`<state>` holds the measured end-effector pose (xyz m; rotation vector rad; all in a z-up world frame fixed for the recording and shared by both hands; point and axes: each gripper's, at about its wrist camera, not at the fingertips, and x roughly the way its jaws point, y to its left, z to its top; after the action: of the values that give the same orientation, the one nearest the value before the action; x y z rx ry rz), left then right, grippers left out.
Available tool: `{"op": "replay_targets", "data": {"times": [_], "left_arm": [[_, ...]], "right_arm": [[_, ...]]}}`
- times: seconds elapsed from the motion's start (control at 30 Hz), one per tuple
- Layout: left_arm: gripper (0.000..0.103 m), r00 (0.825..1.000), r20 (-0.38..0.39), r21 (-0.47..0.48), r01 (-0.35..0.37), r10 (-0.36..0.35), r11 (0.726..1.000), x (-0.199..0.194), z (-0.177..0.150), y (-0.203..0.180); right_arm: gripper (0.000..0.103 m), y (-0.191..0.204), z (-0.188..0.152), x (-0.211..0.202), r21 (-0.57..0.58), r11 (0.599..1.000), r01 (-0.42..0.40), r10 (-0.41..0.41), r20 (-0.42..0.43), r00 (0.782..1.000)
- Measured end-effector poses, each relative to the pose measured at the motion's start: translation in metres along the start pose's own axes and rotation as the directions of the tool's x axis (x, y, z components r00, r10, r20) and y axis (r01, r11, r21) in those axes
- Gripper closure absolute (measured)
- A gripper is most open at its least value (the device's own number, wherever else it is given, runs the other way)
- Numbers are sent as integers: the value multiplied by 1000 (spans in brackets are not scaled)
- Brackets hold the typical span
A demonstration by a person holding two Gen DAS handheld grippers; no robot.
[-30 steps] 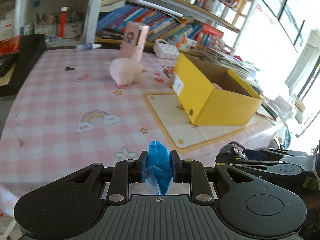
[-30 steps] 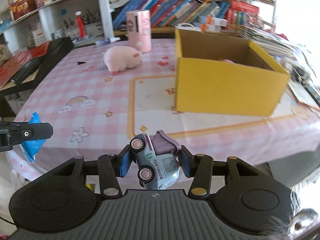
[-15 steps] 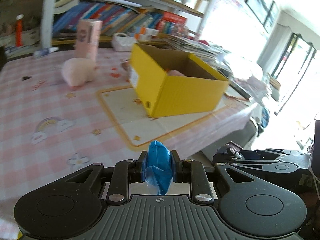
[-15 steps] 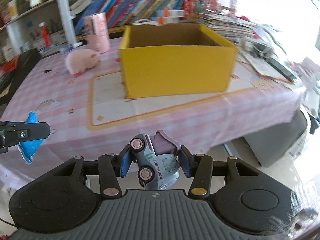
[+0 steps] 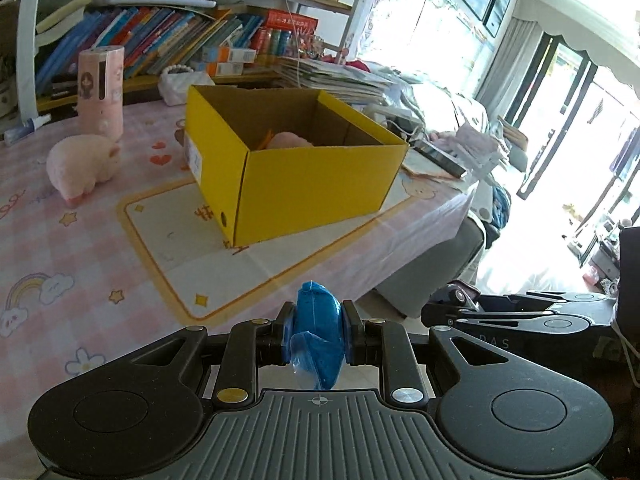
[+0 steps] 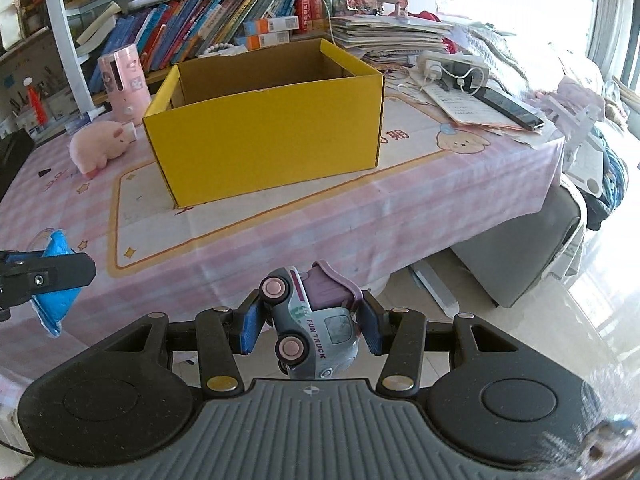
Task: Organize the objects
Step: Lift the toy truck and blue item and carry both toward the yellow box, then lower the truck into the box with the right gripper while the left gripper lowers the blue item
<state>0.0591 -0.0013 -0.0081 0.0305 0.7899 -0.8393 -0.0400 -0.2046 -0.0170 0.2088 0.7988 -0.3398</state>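
My left gripper (image 5: 318, 330) is shut on a blue plastic packet (image 5: 318, 336), held near the table's front edge; the same packet (image 6: 54, 280) shows at the left of the right wrist view. My right gripper (image 6: 310, 326) is shut on a small grey toy truck (image 6: 316, 328) with pink wheels and a purple top, held off the table's front edge. An open yellow cardboard box (image 5: 304, 176) (image 6: 264, 136) stands on the table beyond both grippers. Something pink (image 5: 290, 140) lies inside it. A pink plush pig (image 5: 82, 164) (image 6: 100, 146) lies left of the box.
A pink cylindrical container (image 5: 101, 90) stands behind the pig. Bookshelves (image 6: 208, 12) line the back. Papers, a phone (image 6: 508, 108) and a power strip lie at the table's right end. The pink checked tablecloth (image 6: 360, 216) hangs over the front edge; a grey seat (image 6: 516, 248) stands to the right.
Both grippers moved right along the table's front while rolling, so the yellow box now sits nearer the middle of both views. Both grips are unchanged.
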Motion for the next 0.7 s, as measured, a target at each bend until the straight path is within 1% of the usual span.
{"op": "replay_targets", "data": {"times": [0.3, 0.43, 0.7], "left_arm": [[82, 1000, 10, -2, -16, 16, 1000, 19, 20, -3], [82, 999, 27, -1, -26, 26, 1000, 26, 32, -3], [82, 993, 106, 16, -48, 46, 999, 38, 69, -9]], "right_arm": [[57, -13, 24, 18, -15, 1000, -15, 15, -4, 1000], [57, -17, 38, 27, -26, 999, -24, 24, 4, 1000], [57, -29, 78, 38, -55, 998, -37, 42, 96, 994]]}}
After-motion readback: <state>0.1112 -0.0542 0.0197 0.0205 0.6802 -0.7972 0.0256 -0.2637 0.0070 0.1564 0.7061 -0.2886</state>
